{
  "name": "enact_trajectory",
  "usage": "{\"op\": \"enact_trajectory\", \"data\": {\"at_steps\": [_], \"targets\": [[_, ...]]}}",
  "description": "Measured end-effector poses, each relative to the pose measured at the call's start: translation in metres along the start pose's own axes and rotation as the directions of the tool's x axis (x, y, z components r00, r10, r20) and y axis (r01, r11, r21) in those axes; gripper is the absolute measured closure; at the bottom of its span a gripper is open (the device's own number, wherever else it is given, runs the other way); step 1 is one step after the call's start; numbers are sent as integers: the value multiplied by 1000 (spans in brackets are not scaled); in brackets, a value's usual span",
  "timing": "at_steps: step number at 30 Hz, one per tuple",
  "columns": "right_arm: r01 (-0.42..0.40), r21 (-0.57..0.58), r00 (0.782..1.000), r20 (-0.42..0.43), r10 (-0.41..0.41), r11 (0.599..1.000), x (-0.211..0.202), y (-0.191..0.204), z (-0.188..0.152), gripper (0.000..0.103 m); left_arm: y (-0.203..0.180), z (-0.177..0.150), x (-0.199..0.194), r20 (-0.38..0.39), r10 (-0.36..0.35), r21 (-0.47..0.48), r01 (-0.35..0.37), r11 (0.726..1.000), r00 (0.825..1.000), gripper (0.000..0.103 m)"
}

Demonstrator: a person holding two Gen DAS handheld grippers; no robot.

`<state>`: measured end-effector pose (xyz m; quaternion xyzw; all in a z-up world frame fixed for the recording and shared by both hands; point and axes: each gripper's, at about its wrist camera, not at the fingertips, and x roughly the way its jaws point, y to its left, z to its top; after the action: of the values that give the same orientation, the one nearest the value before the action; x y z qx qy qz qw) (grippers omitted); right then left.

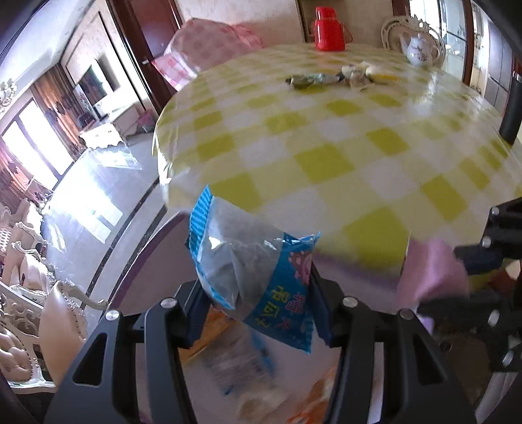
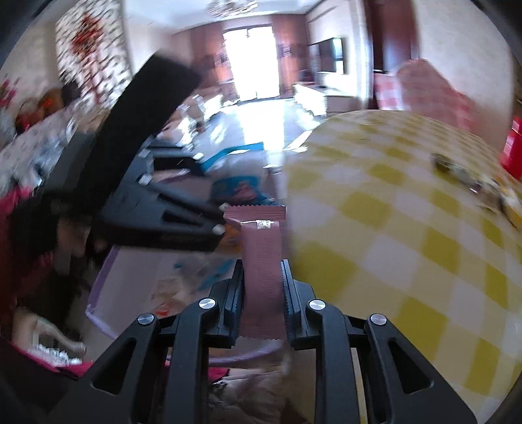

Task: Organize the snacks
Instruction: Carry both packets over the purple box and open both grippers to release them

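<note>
blue snack packet pinched in left gripper, over table edge; pink wafer packet clamped in right gripper; loose snacks at 12 o'clock; below, possibly lilac box, blurred.

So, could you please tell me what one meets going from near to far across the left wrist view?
left gripper shut on the blue snack packet → checked tablecloth → loose wrapped snacks → red flask.
</note>
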<state>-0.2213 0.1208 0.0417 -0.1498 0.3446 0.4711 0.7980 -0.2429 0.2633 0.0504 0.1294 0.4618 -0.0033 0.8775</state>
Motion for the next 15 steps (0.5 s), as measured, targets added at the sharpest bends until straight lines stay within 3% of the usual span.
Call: {"op": "enact_trajectory", "data": {"at_steps": [4,8,10,11,12,15], "targets": [[-42,-92,998,-48,37,995,23,34,4,82,19,-16,0,-47,35,37,-34,999,998,49],[-96,-157,993,-90,82,983,41,61,5,81,41,-31,5,-82,57,2,-57,998,995,45],[-113,-170,990,-103,97,979,46,69,4,70,49,-34,8,-84,95,-19,-96,995,992,31],[-124,-166,989,-102,108,978,45,69,4,57,53,-35,8,-73,129,-34,-132,991,989,20],[-130,-162,989,-98,115,978,44,68,3,52,56,-35,6,-58,168,-47,-171,984,984,16],[-99,-106,994,-61,93,989,33,49,3,47,63,-30,-1,-25,256,-91,-257,962,966,8]]}}
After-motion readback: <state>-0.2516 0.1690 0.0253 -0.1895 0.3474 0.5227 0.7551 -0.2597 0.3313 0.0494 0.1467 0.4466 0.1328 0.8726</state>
